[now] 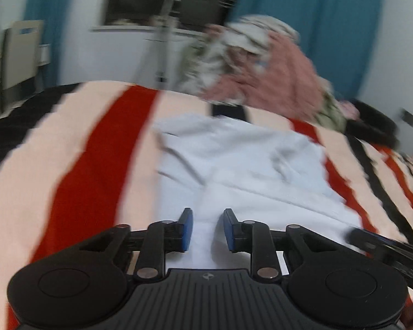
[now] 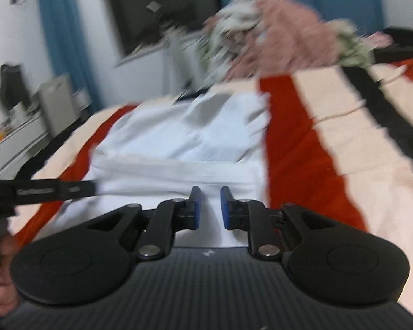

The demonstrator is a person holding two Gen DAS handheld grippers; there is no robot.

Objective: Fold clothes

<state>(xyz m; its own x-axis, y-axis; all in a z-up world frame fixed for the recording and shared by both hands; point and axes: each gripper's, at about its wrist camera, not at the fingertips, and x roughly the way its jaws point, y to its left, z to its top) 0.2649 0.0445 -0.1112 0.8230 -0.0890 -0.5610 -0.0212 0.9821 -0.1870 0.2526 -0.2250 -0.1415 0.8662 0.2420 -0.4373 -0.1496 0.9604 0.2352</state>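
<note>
One pale blue garment [image 1: 239, 165] lies on one striped bedspread [image 1: 77, 148]; one heap of unfolded clothes [image 1: 261, 63] sits behind it, and two blue curtains [image 1: 316, 27] hang beyond.

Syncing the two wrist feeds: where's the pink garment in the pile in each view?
Left wrist: pink garment upper right of centre, beyond the white garment.
Right wrist: pink garment top right of centre, blurred.
Shared landmark: the white garment on the striped blanket.
</note>
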